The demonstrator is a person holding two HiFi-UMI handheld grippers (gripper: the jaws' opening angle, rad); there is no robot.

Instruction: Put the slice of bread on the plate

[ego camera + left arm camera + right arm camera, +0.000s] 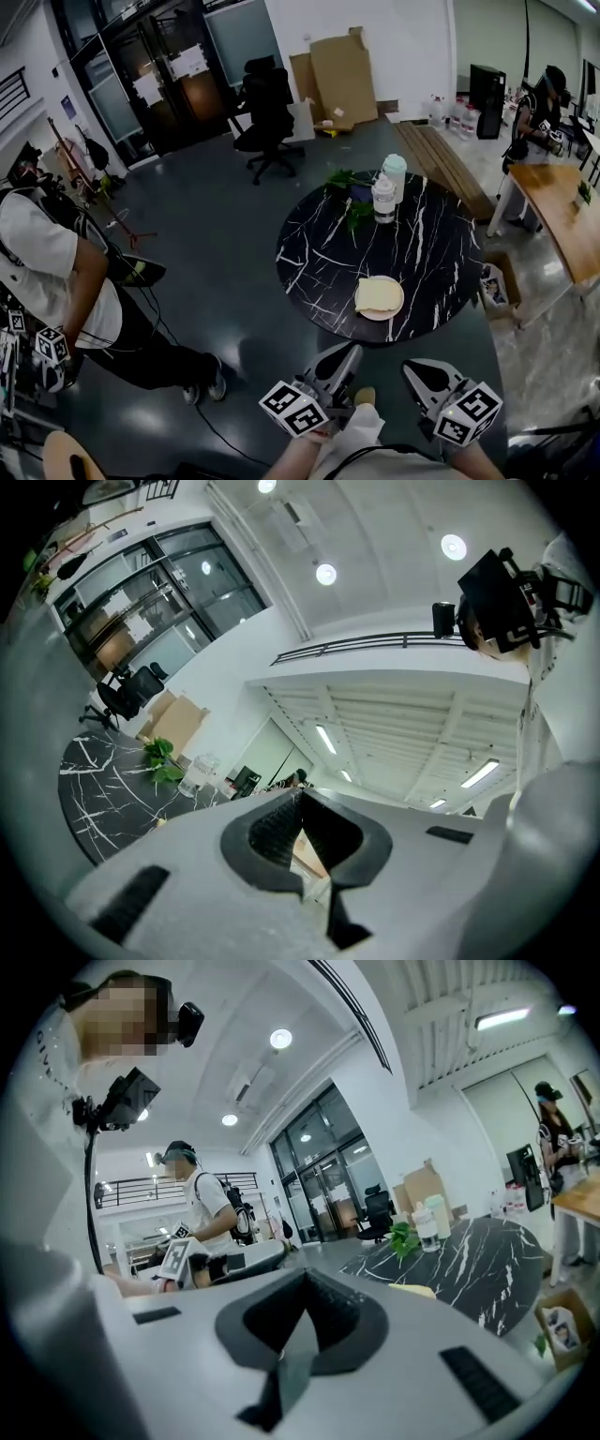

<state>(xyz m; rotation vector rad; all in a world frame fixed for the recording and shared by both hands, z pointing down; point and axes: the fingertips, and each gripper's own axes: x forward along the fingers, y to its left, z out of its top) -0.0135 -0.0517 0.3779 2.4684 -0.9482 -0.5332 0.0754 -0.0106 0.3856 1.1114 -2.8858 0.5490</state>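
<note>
A slice of bread lies on a white plate near the front edge of the round black marble table. Both grippers hover over the floor, short of the table's near edge and apart from the plate. The left gripper is shut with nothing in it; in the left gripper view its tips meet. To its right, the right gripper is also shut and empty, tips together. The right gripper view shows the bread low on the table.
Two lidded containers and a green plant stand at the table's far side. A person stands at the left, a black office chair behind, a wooden table at the right, and a box on the floor.
</note>
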